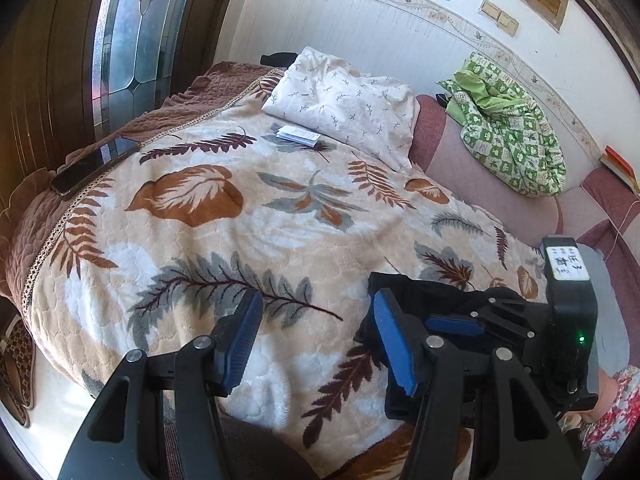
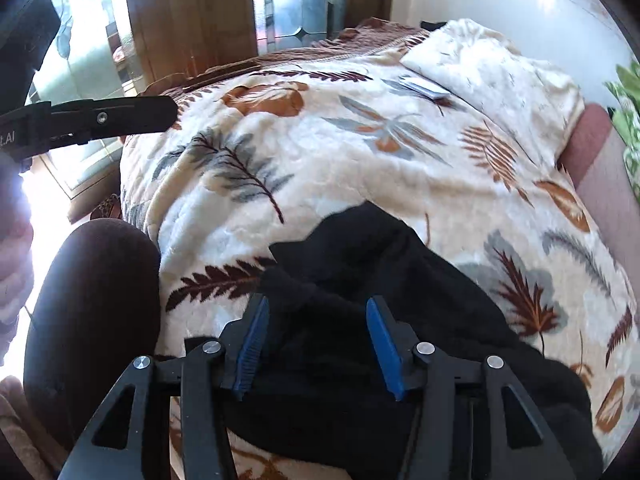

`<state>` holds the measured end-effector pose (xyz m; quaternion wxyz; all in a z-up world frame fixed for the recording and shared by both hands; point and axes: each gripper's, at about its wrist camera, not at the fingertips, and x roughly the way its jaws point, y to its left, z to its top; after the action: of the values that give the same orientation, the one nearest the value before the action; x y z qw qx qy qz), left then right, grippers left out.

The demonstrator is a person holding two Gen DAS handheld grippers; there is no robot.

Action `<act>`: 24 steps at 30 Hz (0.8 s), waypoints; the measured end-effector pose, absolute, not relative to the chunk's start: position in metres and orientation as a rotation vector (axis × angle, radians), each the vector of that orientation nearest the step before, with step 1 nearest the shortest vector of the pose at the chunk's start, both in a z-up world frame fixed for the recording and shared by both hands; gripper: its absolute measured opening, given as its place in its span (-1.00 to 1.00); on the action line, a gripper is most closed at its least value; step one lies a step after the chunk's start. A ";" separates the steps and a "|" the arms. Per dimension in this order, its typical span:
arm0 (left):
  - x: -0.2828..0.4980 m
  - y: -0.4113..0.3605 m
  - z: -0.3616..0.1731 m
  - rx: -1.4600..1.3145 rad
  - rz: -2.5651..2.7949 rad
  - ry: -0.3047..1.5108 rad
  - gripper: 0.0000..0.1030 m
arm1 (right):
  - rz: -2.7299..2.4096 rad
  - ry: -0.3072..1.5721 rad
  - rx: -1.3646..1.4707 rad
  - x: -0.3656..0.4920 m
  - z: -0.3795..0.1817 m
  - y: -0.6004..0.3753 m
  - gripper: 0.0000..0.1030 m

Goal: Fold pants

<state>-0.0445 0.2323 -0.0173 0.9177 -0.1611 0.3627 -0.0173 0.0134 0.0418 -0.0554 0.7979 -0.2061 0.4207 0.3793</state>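
Observation:
The black pants (image 2: 360,280) lie bunched on a leaf-patterned blanket (image 2: 320,160) on the bed. In the right wrist view my right gripper (image 2: 316,320) is open, its blue pads on either side of a raised fold of the pants. In the left wrist view my left gripper (image 1: 316,316) is open and empty over the bare blanket (image 1: 240,240). The pants (image 1: 404,284) lie just right of it, partly hidden behind the right gripper's black body (image 1: 568,320). The left gripper's body shows at the left edge of the right wrist view (image 2: 100,118).
A phone (image 1: 94,164) lies on the brown quilt edge at the left. A small booklet (image 1: 298,136) lies before a white pillow (image 1: 344,100). A green patterned cloth (image 1: 508,128) sits on the pink sofa back. The person's knee (image 2: 92,300) is at the bed's near left.

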 end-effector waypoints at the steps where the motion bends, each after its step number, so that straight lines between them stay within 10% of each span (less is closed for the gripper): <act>1: -0.045 0.233 -0.018 -0.328 -0.031 0.748 0.11 | 0.830 0.901 -0.470 0.016 -0.058 0.052 0.08; 4: -0.049 0.239 -0.017 -0.345 -0.031 0.738 0.11 | 0.856 0.930 -0.584 0.019 -0.074 0.075 -0.56; 7: -0.051 0.246 -0.016 -0.364 -0.033 0.728 0.11 | 0.839 0.913 -0.599 0.015 -0.073 0.073 -0.68; 24: -0.044 0.252 -0.017 -0.418 -0.059 0.746 0.12 | 0.674 1.006 -0.314 0.102 -0.069 0.086 -0.59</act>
<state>-0.0442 0.2520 -0.0169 0.9096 -0.2029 0.3615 -0.0287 0.1017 0.0865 -0.0691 0.8108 -0.1471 0.4706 0.3155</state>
